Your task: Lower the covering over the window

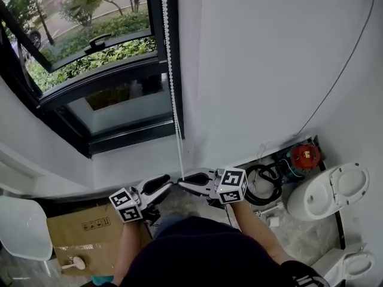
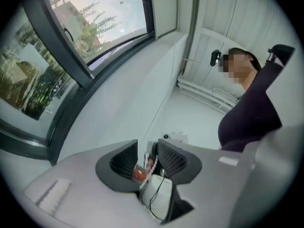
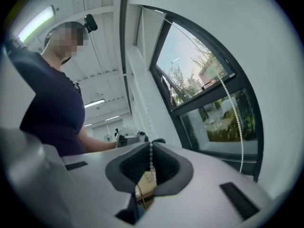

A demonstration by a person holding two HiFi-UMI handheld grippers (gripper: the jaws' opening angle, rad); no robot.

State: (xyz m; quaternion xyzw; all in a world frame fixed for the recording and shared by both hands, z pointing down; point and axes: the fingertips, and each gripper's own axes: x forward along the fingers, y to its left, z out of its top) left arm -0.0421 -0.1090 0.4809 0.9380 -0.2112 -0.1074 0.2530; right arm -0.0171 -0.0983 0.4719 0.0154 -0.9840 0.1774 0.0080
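The right gripper's [image 3: 152, 151] fingers [image 3: 169, 167] are pinched together on the bead chain [image 3: 151, 156], probably so that a pull can run the blind down. The left gripper's [image 2: 149, 154] fingers [image 2: 173, 159] stand apart, and the chain hangs loose between them, likely awaiting a fresh hold. The window [image 1: 114, 70] is uncovered, and the blind itself is out of view above.

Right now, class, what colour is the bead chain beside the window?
White; the bead chain shows best in the head view.
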